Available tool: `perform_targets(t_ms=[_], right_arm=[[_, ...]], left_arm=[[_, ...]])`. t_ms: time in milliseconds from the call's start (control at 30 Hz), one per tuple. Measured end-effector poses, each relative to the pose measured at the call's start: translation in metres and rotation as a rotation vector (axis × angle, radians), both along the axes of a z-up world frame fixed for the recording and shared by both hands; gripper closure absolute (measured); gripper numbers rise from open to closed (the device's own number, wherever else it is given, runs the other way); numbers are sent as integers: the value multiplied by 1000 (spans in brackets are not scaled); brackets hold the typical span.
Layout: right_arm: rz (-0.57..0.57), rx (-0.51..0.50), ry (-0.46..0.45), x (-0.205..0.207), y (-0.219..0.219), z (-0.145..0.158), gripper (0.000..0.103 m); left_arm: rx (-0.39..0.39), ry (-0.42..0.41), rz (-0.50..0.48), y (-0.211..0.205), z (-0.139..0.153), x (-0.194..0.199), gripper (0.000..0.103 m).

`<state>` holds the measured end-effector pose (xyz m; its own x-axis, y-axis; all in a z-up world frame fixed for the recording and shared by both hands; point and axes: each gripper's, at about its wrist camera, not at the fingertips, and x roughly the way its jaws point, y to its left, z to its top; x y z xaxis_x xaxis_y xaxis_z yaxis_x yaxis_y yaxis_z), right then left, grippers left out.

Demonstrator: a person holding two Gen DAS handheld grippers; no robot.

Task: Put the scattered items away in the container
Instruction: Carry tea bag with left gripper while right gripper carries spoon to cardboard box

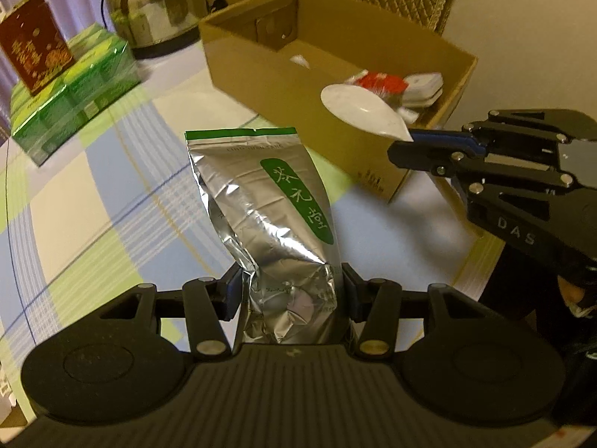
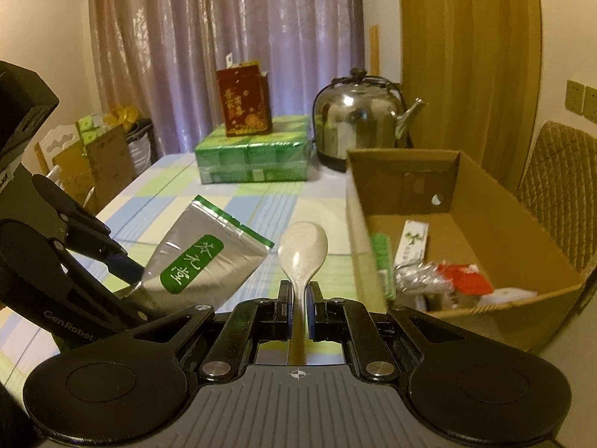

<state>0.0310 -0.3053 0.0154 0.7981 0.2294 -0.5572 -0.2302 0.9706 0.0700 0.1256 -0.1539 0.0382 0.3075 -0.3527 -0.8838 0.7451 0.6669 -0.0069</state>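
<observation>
Our right gripper [image 2: 298, 311] pinches the spoon [image 2: 303, 252] by its handle, bowl pointing forward, beside the cardboard box [image 2: 515, 220] to its right. Our left gripper [image 1: 291, 291] clamps the foil pouch [image 1: 268, 201], upright, with the box ahead and right; the spoon is nearer.

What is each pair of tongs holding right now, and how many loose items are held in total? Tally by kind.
Silver foil pouch: 1, clamped in the left tongs
White spoon: 1, clamped by its handle in the right tongs
Total held: 2, neither yet inside the cardboard box
</observation>
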Motion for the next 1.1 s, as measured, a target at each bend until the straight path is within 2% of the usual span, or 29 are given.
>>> perform_targets(t_ms=[467, 867, 1100], right_arm=[[-89, 10, -41, 27, -60, 25, 99], [-154, 6, -38, 50, -113, 27, 99], [-175, -5, -32, 61, -138, 27, 99]], left_arm=[[-81, -18, -42, -65, 31, 20, 56], [-115, -13, -86, -126, 33, 29, 56], [-153, 15, -76, -154, 29, 42, 56]])
